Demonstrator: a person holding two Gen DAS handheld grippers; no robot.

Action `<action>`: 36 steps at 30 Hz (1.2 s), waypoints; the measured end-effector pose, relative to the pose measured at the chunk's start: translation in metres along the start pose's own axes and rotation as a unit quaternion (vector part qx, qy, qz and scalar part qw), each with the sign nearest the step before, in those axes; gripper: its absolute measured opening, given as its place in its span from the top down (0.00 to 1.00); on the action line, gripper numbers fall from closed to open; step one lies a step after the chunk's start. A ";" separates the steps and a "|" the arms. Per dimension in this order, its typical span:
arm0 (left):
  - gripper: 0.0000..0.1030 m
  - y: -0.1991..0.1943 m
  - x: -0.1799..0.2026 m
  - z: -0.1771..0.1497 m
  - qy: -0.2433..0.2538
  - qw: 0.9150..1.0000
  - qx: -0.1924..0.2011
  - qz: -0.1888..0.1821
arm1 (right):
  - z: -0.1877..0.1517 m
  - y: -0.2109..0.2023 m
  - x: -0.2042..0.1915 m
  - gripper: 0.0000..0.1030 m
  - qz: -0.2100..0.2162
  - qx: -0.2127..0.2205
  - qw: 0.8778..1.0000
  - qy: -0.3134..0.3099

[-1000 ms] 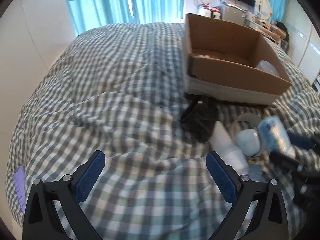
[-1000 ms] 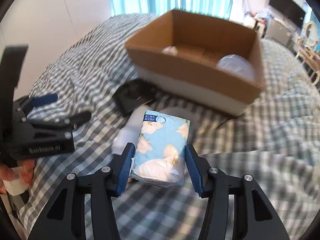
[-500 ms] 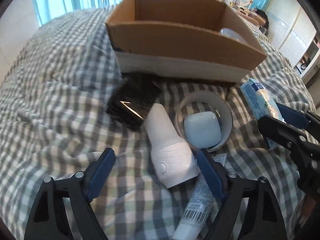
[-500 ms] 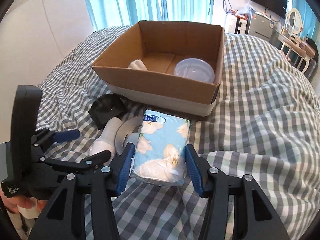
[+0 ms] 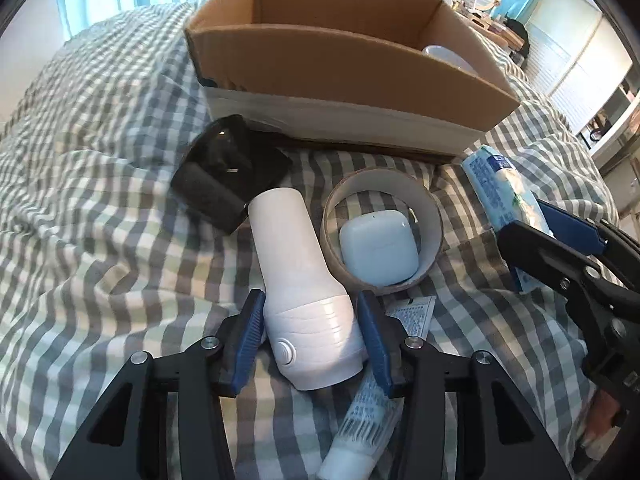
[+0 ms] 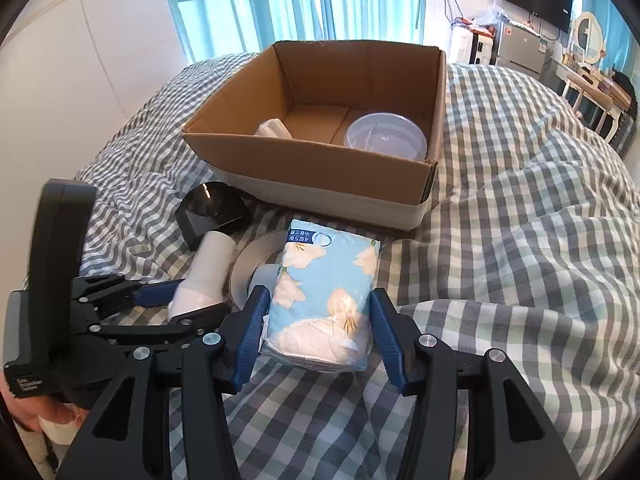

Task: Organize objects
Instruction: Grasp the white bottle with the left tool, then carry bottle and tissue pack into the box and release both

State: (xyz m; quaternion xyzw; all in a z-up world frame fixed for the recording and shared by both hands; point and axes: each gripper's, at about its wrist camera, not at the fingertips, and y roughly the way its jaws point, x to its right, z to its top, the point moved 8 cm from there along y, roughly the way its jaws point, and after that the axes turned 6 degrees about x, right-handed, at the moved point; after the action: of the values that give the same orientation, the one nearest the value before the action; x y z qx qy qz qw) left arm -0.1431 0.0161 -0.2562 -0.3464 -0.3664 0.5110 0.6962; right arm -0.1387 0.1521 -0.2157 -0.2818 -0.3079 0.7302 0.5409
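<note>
My left gripper (image 5: 312,340) is shut on the wide end of a white handheld device (image 5: 298,280) that lies on the checked bedspread. My right gripper (image 6: 318,328) is shut on a blue floral tissue pack (image 6: 326,292) and holds it above the bed, short of the open cardboard box (image 6: 320,176). The tissue pack (image 5: 500,192) and the right gripper (image 5: 560,240) also show at the right of the left wrist view. The box (image 5: 340,64) holds a clear round container (image 6: 386,134) and a white item (image 6: 274,128).
A black block (image 5: 228,176), a tape roll (image 5: 382,236) with a white earbud case (image 5: 378,246) inside it, and a white tube (image 5: 372,412) lie on the bed by the device. Furniture and a TV stand at the far right.
My left gripper swung right to the pile, moved in and closed on the white device. My right gripper kept hold of the tissue pack, and the box now appears closer.
</note>
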 end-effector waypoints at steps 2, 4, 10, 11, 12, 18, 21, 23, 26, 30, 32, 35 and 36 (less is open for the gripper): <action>0.53 -0.010 0.000 -0.001 -0.003 1.000 0.006 -0.004 | 0.001 -0.004 0.000 0.50 -0.006 0.005 1.000 -0.005; 0.53 -0.020 -0.001 -0.002 -0.006 1.000 0.013 -0.006 | 0.003 -0.008 -0.002 0.50 -0.011 0.011 1.000 -0.010; 0.54 -0.050 -0.006 0.002 -0.022 0.999 0.035 -0.015 | 0.008 -0.030 -0.006 0.50 -0.024 0.033 0.999 -0.024; 0.54 -0.051 -0.001 0.002 -0.021 0.999 0.038 -0.014 | 0.009 -0.035 -0.006 0.50 -0.026 0.038 0.999 -0.026; 0.54 -0.057 0.000 0.002 -0.020 0.999 0.043 -0.013 | 0.009 -0.039 -0.006 0.50 -0.027 0.041 0.998 -0.028; 0.54 -0.083 0.010 0.001 -0.014 0.997 0.069 -0.015 | 0.011 -0.069 -0.014 0.50 -0.029 0.069 0.996 -0.038; 0.54 -0.102 0.015 0.003 -0.008 0.996 0.090 -0.012 | 0.013 -0.084 -0.020 0.50 -0.028 0.082 0.995 -0.043; 0.54 -0.113 0.018 0.007 -0.005 0.994 0.104 -0.007 | 0.014 -0.097 -0.023 0.50 -0.028 0.094 0.994 -0.048; 0.54 -0.131 0.018 0.013 0.001 0.992 0.125 0.005 | 0.018 -0.115 -0.026 0.50 -0.026 0.112 0.992 -0.052; 0.54 -0.157 0.020 0.019 0.008 0.988 0.152 0.016 | 0.023 -0.137 -0.032 0.50 -0.025 0.133 0.989 -0.056; 0.54 -0.169 0.022 0.021 0.012 0.986 0.164 0.022 | 0.026 -0.147 -0.032 0.50 -0.023 0.142 0.988 -0.057; 0.54 -0.184 0.025 0.030 0.018 0.983 0.181 0.025 | 0.032 -0.158 -0.032 0.50 -0.021 0.153 0.986 -0.057; 0.54 -0.189 0.026 0.033 0.020 0.982 0.186 0.028 | 0.033 -0.161 -0.032 0.50 -0.020 0.156 0.986 -0.057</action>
State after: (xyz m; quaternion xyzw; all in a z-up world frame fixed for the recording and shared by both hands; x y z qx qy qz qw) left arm -0.0801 0.0000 -0.0737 -0.2311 -0.2408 0.5824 0.7412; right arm -0.0560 0.1529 -0.0698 -0.1455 -0.2266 0.7732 0.5742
